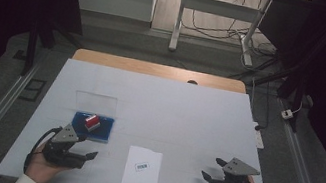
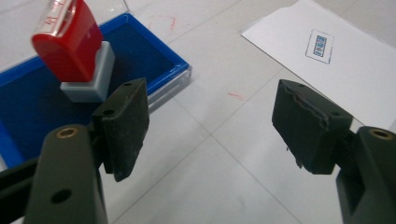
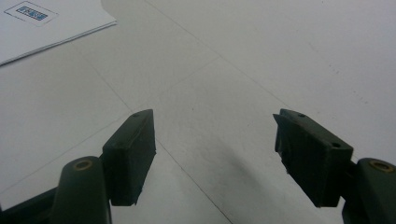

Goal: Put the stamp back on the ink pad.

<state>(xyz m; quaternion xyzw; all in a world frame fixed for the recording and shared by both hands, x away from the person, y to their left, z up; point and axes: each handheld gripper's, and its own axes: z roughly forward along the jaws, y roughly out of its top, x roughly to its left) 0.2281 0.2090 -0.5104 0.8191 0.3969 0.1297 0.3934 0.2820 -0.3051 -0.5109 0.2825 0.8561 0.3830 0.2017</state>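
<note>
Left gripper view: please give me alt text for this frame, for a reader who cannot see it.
The left gripper hangs open over the white table. A red-handled stamp stands on a blue ink pad beyond its left jaw. A paper sheet bearing a blue stamped mark lies at the upper right.

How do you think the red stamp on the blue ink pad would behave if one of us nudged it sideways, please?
The red stamp would probably tip rather than slide: it looks tall over a narrow grey base and already leans. It is likely light and rigid, being plastic by the look. The blue ink pad may grip its base slightly.
</note>
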